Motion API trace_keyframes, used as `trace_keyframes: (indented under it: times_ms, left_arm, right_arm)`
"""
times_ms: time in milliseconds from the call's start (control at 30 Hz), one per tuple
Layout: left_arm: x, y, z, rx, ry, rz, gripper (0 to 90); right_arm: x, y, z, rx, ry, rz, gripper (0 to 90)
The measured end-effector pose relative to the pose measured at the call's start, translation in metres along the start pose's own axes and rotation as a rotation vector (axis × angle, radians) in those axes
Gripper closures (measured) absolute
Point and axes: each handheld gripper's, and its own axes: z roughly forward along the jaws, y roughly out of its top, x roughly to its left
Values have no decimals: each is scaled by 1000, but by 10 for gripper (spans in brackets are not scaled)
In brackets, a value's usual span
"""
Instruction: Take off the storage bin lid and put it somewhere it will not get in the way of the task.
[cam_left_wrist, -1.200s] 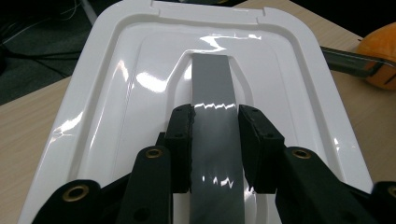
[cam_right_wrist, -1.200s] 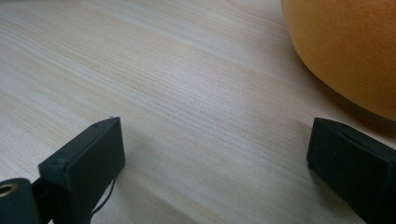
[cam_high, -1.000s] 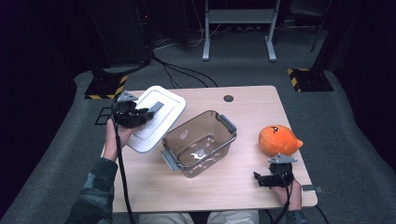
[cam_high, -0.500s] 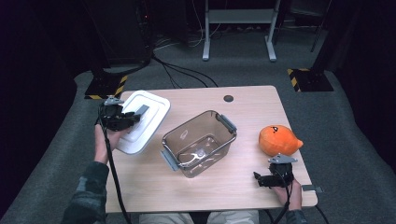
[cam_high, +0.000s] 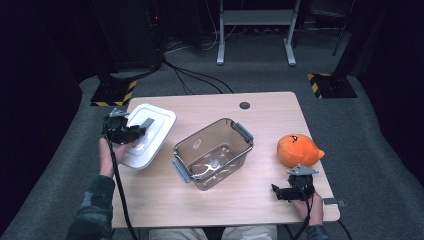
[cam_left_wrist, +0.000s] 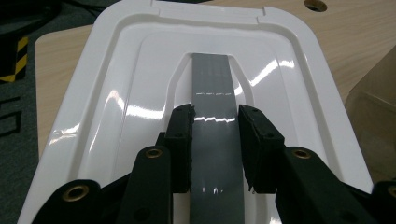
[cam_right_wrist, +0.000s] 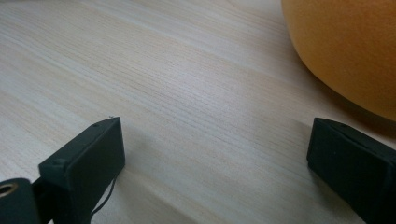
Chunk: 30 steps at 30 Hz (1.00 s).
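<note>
Black jaws of the left tool (cam_left_wrist: 215, 140) are clenched on the grey handle strip (cam_left_wrist: 212, 93) that runs along the middle of the white lid (cam_left_wrist: 116, 102). In the left gripper view the pads press both edges of the strip.

In the high view the left tool (cam_high: 131, 133) holds the lid (cam_high: 150, 137) at the left edge of the desk (cam_high: 260, 205), with one corner overhanging that edge. A second ago the lid sat closer to the clear container (cam_high: 212, 150), partly beside its rim. It has since travelled outward to the left and lower, and it now stands apart from the container. The container is open and appears empty apart from reflections on its base.

The right tool (cam_right_wrist: 215, 154) is released, jaws wide, resting low over bare wood. It has not shifted in that second. In the high view the right tool (cam_high: 285, 192) sits near the front right corner, just in front of the orange plush toy (cam_high: 299, 150).

Judgement: lid removal is nearly complete. Setting the lid fully on the desk remains, since the overhang could let it tip on release. The open container then stands ready to receive the toy.
</note>
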Motion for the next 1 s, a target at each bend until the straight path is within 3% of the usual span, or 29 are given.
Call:
trace_keyframes:
  times_ms: [567,1000]
  left_arm:
    - [11,-18,20,33,1,-45,665]
    - [21,-36,37,91,7,-75,665]
  right_arm:
    - [0,0,0,-1,0,-3,35]
    - [0,0,0,-1,-1,-1,36]
